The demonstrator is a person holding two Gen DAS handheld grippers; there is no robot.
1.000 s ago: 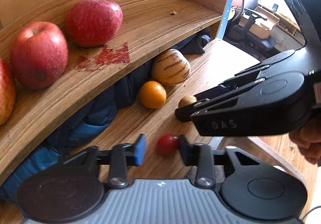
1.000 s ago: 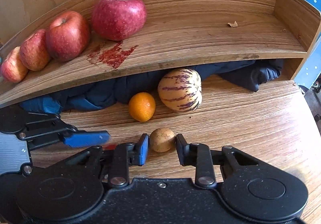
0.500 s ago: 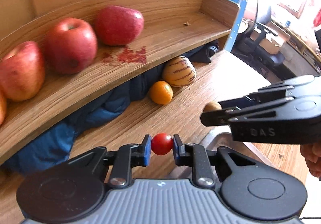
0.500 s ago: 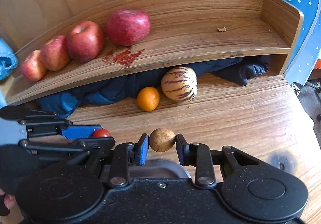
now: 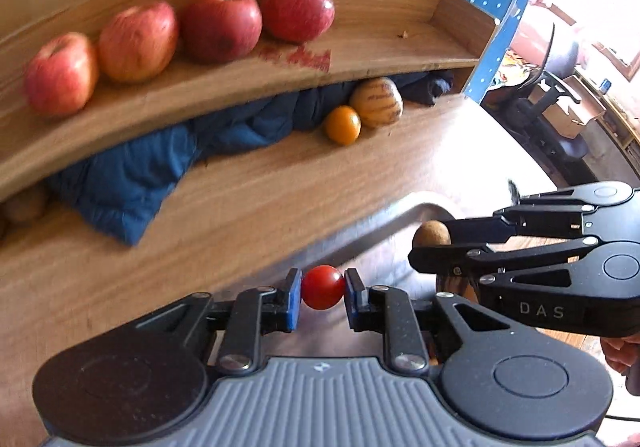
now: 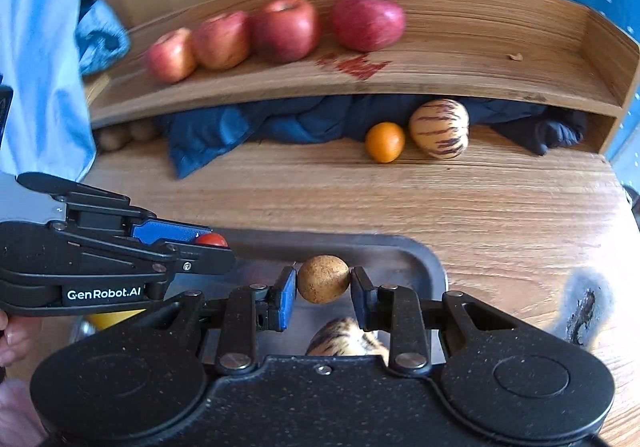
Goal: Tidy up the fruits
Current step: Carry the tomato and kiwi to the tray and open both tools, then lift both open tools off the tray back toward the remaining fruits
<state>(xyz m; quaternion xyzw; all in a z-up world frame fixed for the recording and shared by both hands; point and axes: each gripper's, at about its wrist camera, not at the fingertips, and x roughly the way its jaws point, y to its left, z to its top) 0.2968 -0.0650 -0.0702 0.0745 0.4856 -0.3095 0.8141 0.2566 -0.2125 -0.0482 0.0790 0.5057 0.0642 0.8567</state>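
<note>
Cherry tomato [image 5: 322, 287] clamped between left gripper [image 5: 320, 297] pads, held above metal tray [image 6: 416, 259] rim. Brown round fruit [image 6: 323, 279] pinched in right gripper [image 6: 323, 293], over same tray. Four apples [image 6: 286, 29] on wooden shelf [image 6: 500, 59]; orange [image 6: 385, 141], striped melon [image 6: 439, 128] on table [image 6: 480, 203] beneath.

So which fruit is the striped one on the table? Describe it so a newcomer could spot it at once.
Start at the wooden shelf holding four red apples. Under its front edge, on the table against the dark blue cloth, lie two fruits side by side. The melon is the right-hand one: larger than the plain orange, pale cream with purple stripes.
</note>
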